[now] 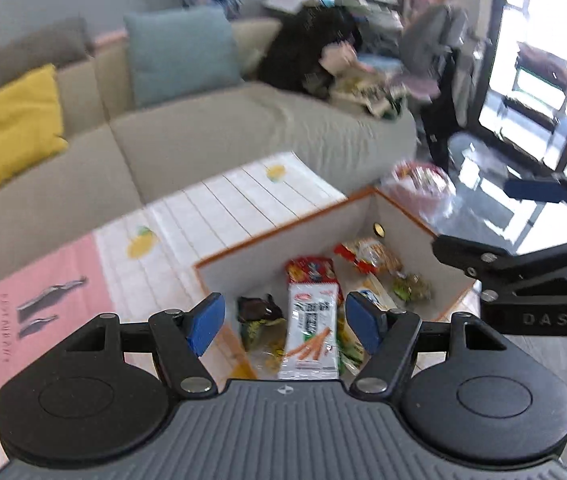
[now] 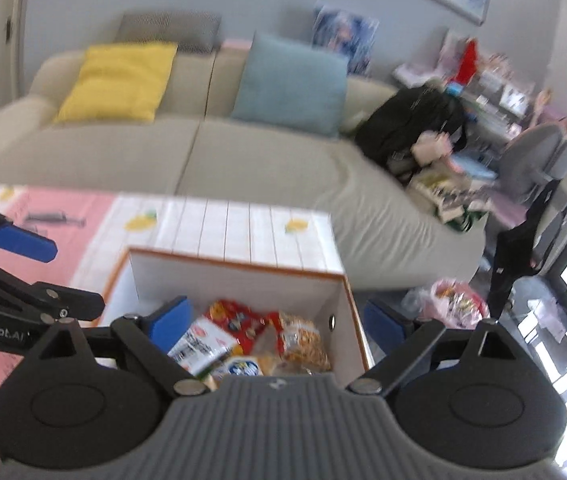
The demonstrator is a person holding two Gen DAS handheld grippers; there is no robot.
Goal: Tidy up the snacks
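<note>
Both my claws wide open, empty: left gripper (image 1: pixel 285 322), right gripper (image 2: pixel 279 322) above box (image 2: pixel 235 276). Only left view shows the dark packet (image 1: pixel 257 310), possibly chocolate.

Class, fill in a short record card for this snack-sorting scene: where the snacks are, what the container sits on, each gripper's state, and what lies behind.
Container: white box with orange rim
Contents: several snack packets, including a white packet picturing orange sticks
Box sits on: lemon-print tablecloth
Left gripper: open, empty
Right gripper: open, empty
Behind: beige sofa with yellow cushion and blue cushion
</note>
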